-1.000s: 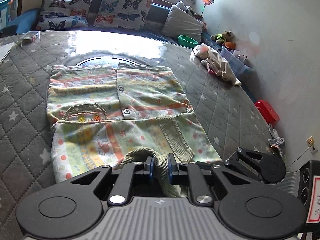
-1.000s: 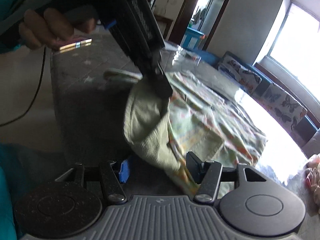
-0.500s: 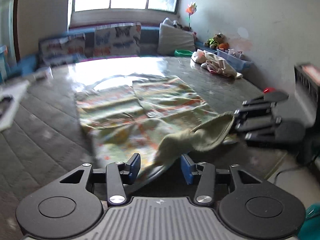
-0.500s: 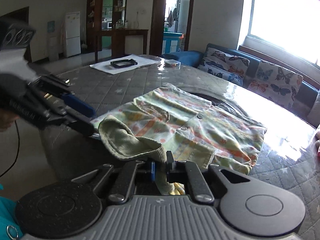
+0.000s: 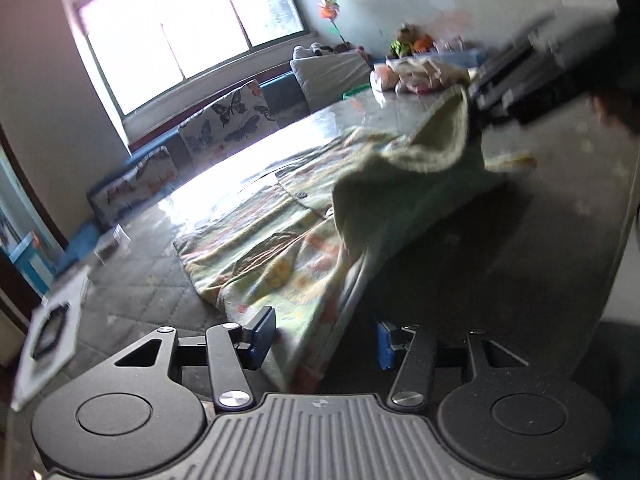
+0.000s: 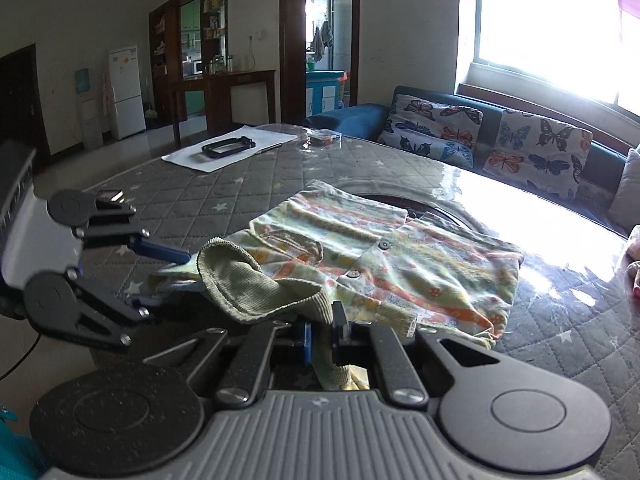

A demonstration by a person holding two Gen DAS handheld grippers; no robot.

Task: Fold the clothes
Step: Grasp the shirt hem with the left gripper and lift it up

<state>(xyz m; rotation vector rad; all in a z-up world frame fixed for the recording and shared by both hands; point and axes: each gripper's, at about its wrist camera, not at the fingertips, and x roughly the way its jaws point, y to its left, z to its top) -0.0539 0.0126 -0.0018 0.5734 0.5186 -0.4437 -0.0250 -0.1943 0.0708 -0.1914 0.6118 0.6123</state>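
the grey quilted star-patterned table cover (image 6: 224, 200) carries the one garment under inspection: a pale green child's shirt with orange and yellow print and dark buttons (image 6: 400, 256), lying near the near edge of the surface. its far portion lies flat and appears to be folded in, with straight side edges. its near end is not settled: the ribbed plain-green collar band (image 6: 256, 280) is lifted off the surface and curls over.

the right gripper (image 6: 320, 330) has its two fingers closed tight on this ribbed band, cloth showing between them. the left gripper (image 5: 320, 334) stands wide apart at the near left edge of the shirt; printed fabric lies between its fingers, but they grip nothing.

assessment: the fold is partly done. the near end remains to be carried over onto the flat body and smoothed. further unfolded cloth (image 5: 420, 74) sits heaped at the far right; whether it belongs to the job cannot be told.
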